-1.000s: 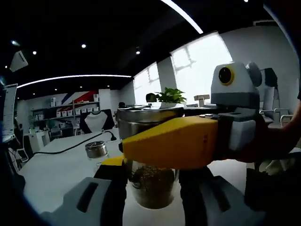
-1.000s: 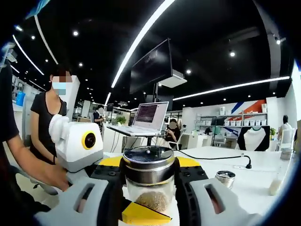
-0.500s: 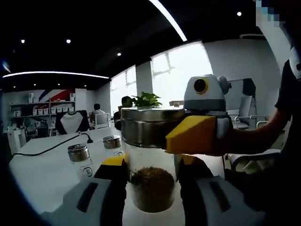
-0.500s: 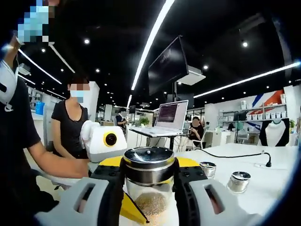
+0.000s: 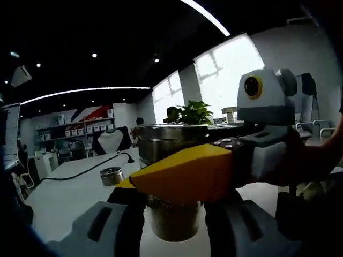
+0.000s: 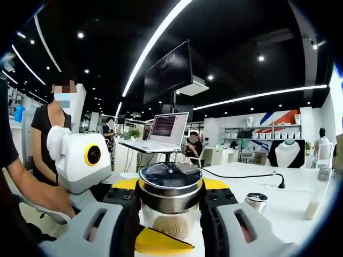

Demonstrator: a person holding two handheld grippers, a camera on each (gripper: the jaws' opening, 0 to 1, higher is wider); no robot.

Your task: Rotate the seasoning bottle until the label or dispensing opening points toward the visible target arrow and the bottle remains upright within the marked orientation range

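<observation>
Right gripper (image 6: 169,214) is clamped on the seasoning bottle (image 6: 170,206), jaws tight on either side just under its steel cap. In the left gripper view the left gripper (image 5: 172,222) pinches the same bottle (image 5: 172,214) low on the glass, the right gripper's yellow jaw crossing in front. Bottle stands upright over the white table (image 6: 292,201). Beyond it, a small jar (image 6: 256,202), then a laptop (image 6: 161,133).

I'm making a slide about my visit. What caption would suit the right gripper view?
Two handheld grippers clamp a steel-capped seasoning bottle over a white table.
</observation>
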